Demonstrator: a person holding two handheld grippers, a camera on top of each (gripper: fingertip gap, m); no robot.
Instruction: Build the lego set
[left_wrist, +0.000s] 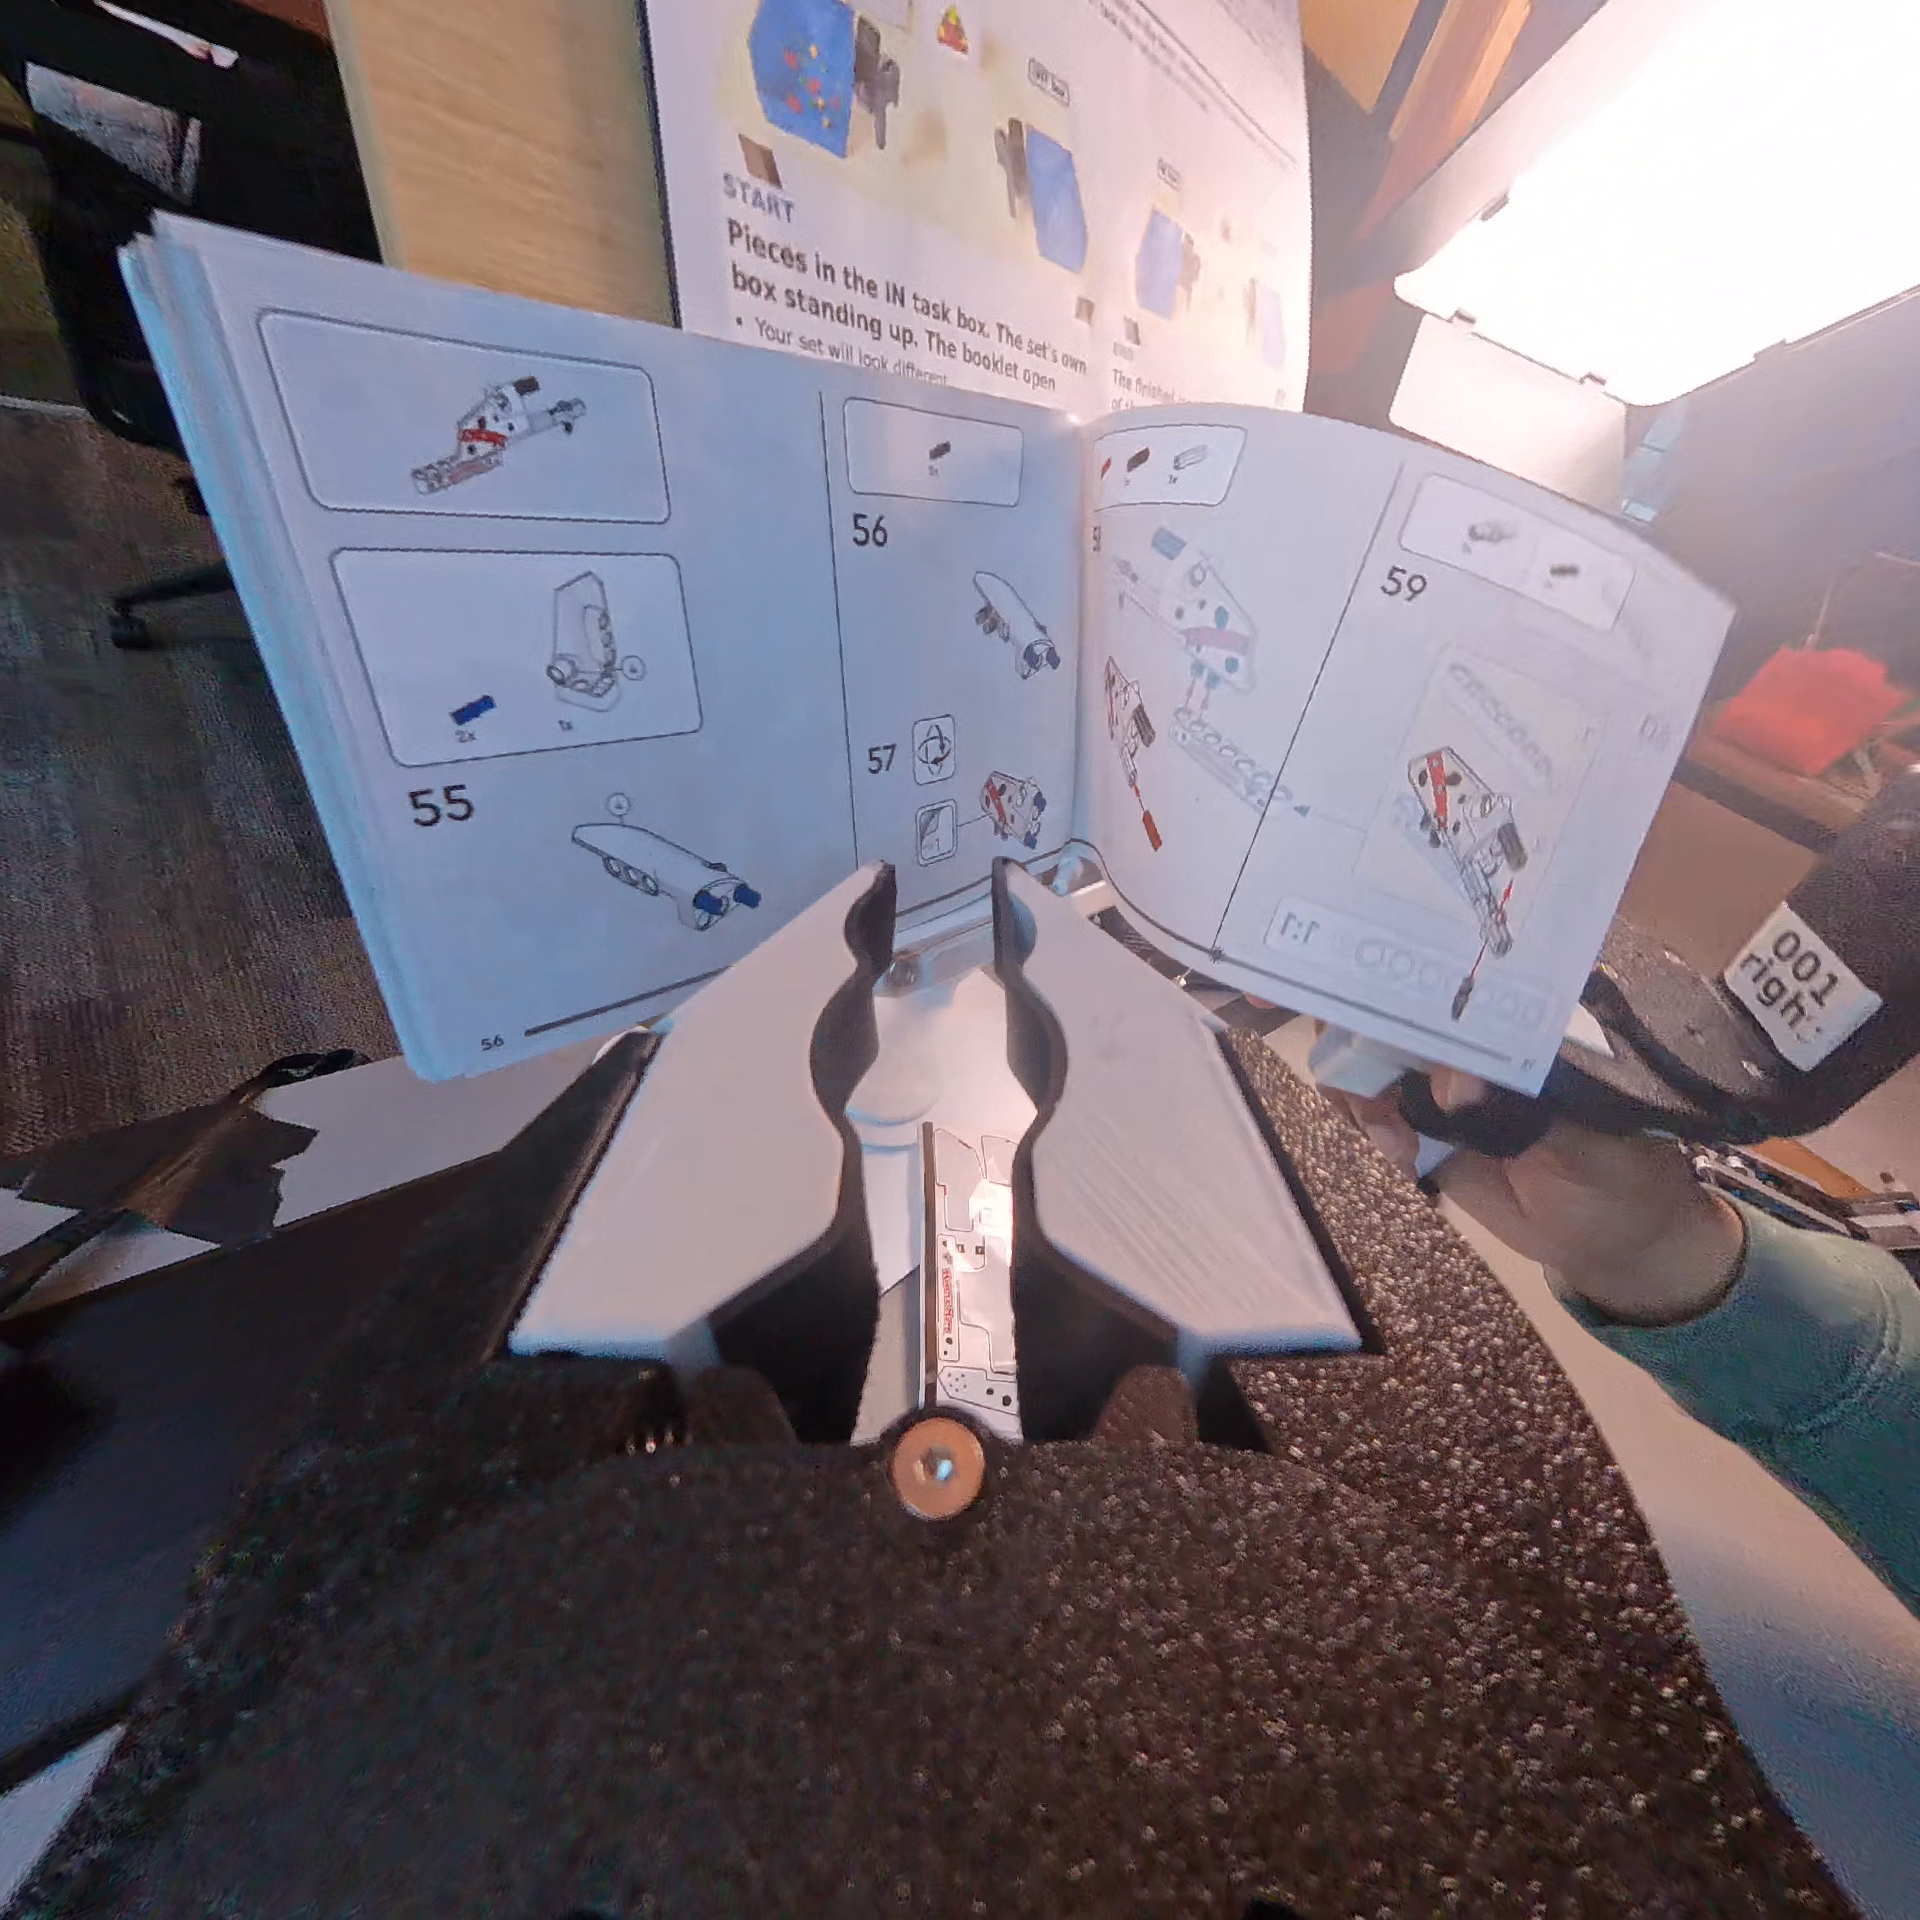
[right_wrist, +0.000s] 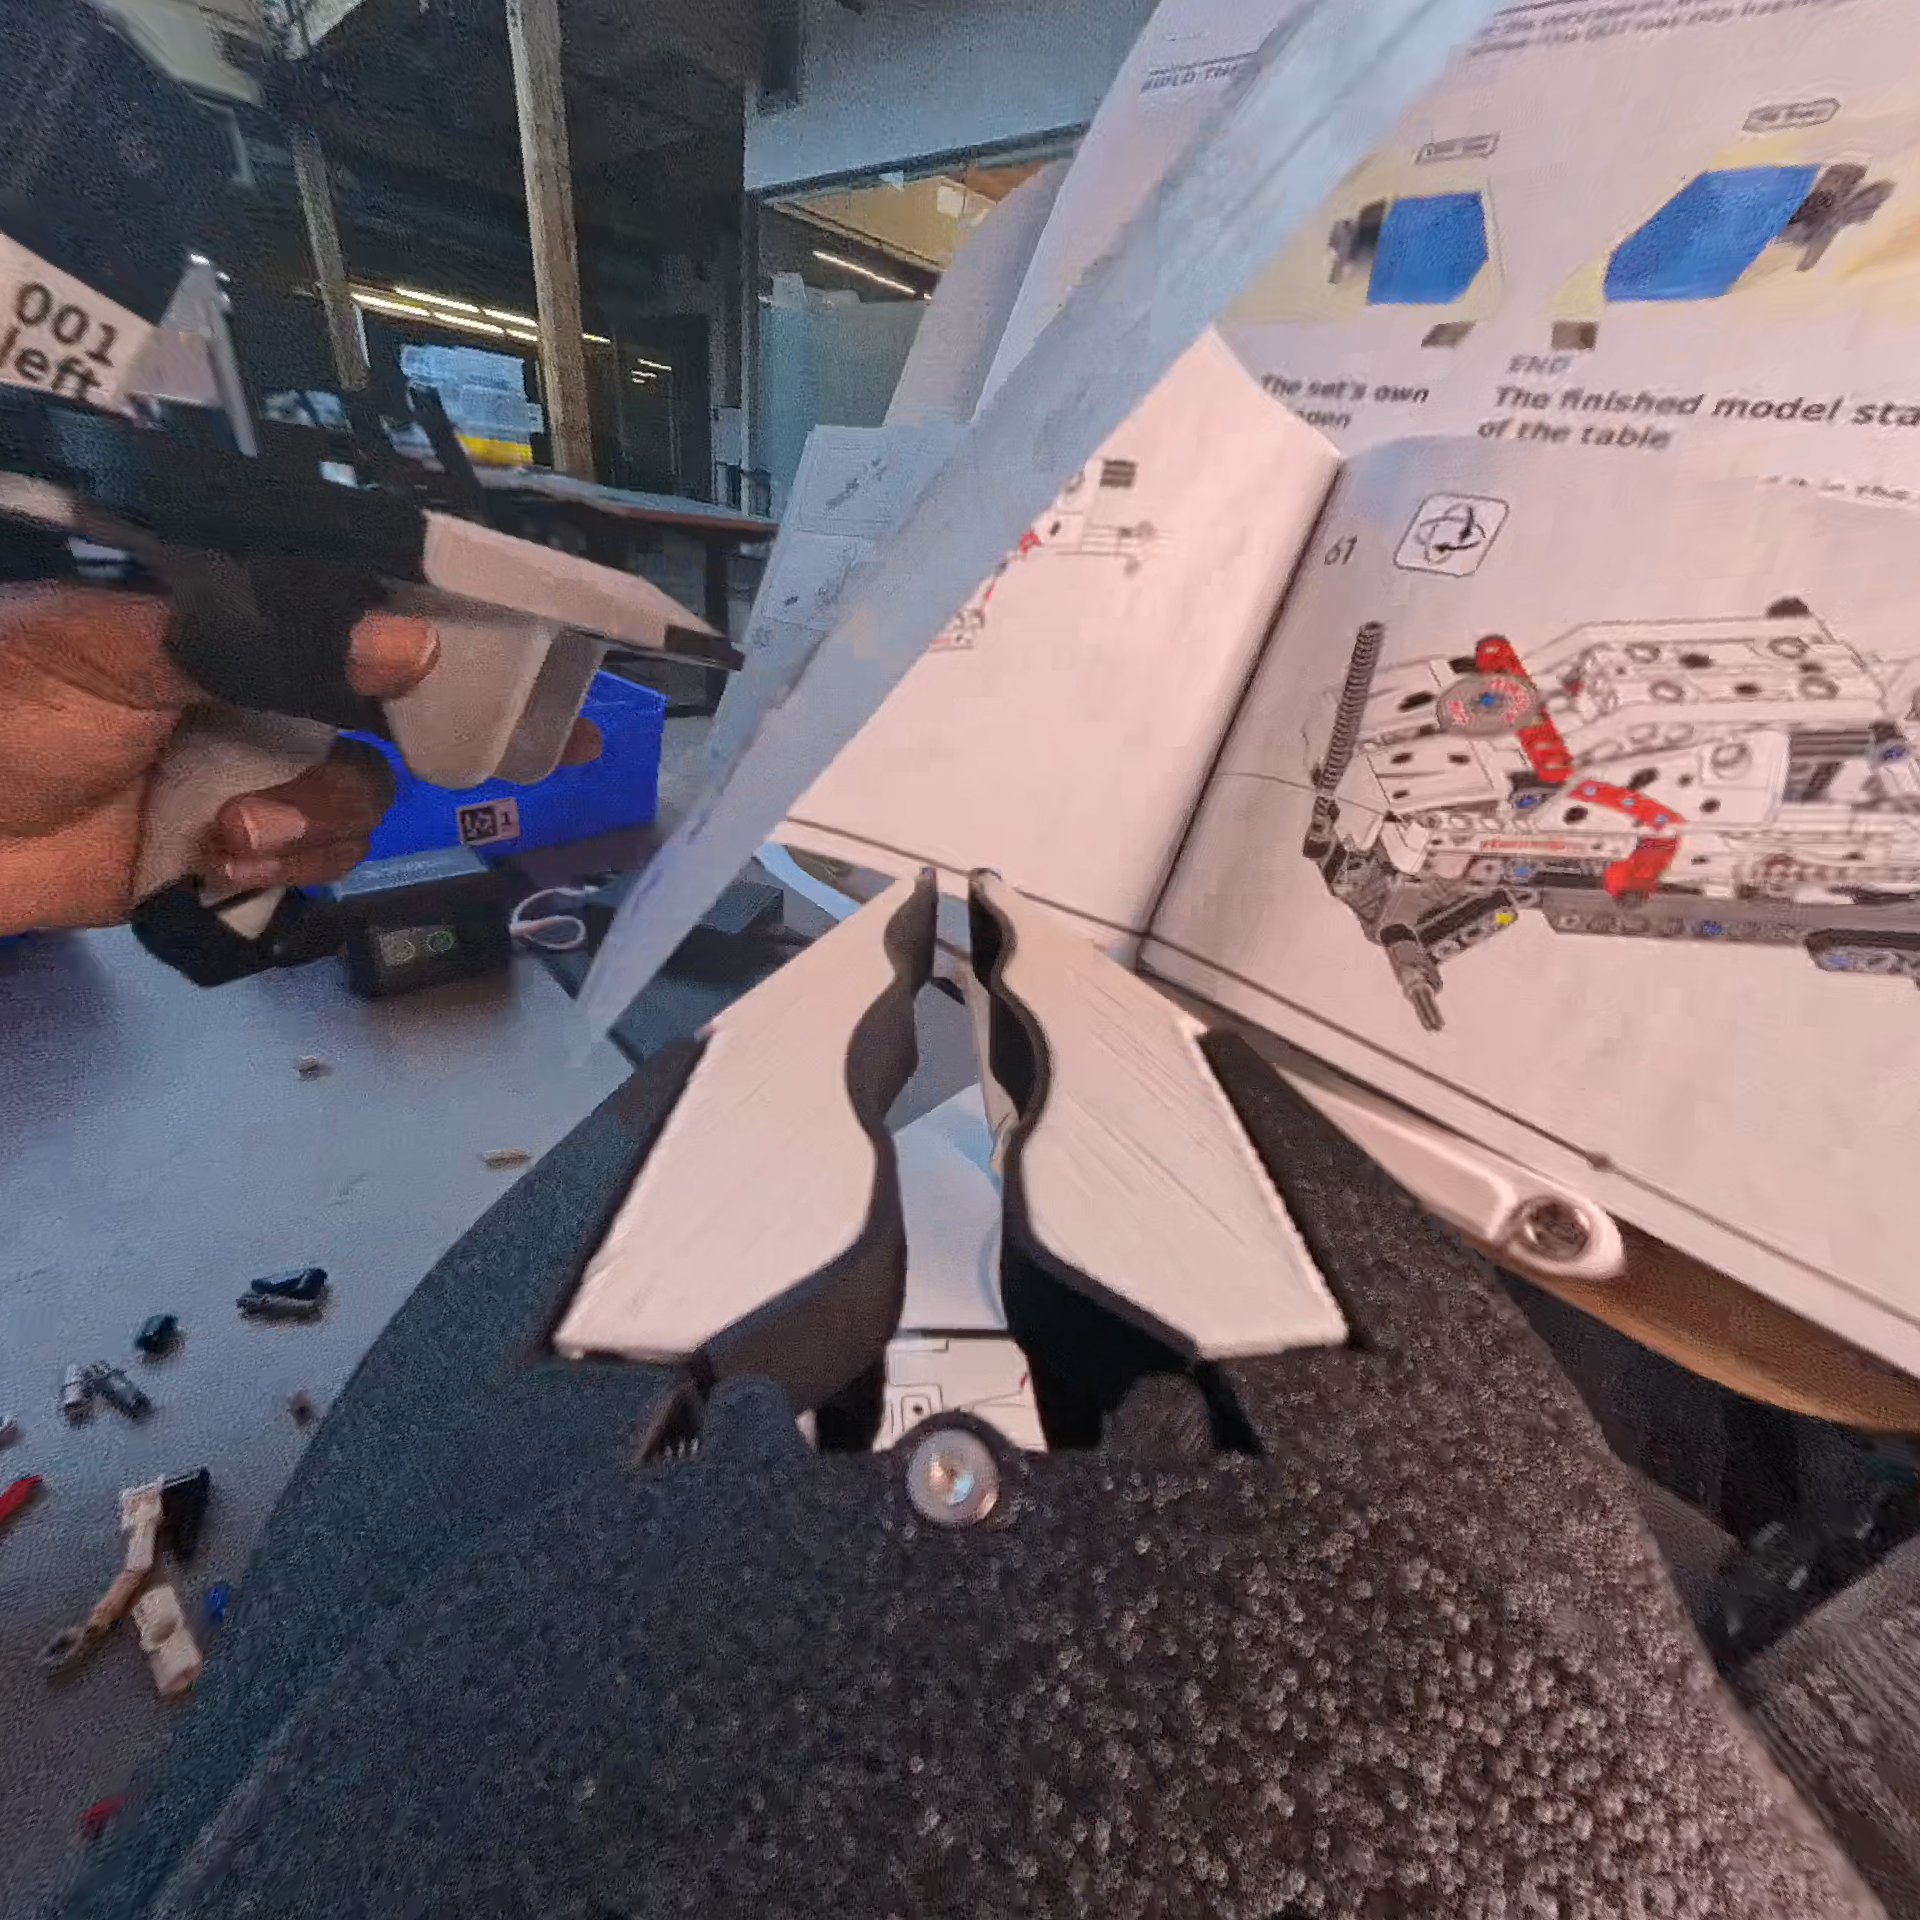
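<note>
The Lego instruction booklet (left_wrist: 727, 644) stands open on a white metal stand (left_wrist: 935, 966). My left gripper (left_wrist: 943, 878) is empty, its jaws a little apart, pointing at the bottom of the booklet's spine. The right-hand page (left_wrist: 1455, 748) curls away from the booklet. My right gripper's black body (left_wrist: 1714, 1039) sits behind that page's lower corner, its fingers hidden. In the right wrist view, my right gripper (right_wrist: 951, 883) is nearly shut and looks empty, between the blurred lifted page (right_wrist: 987, 468) and the spread behind it (right_wrist: 1558, 831). The left gripper (right_wrist: 717, 649) touches the lifted page's outer side.
Small loose Lego pieces (right_wrist: 145, 1579) lie on the grey table (right_wrist: 260, 1143) at lower left. A blue bin (right_wrist: 582, 769) and a black device (right_wrist: 416, 935) stand behind the left gripper. A large printed task sheet (left_wrist: 935, 208) stands behind the booklet. About 11 cm separates my left fingertips from my right.
</note>
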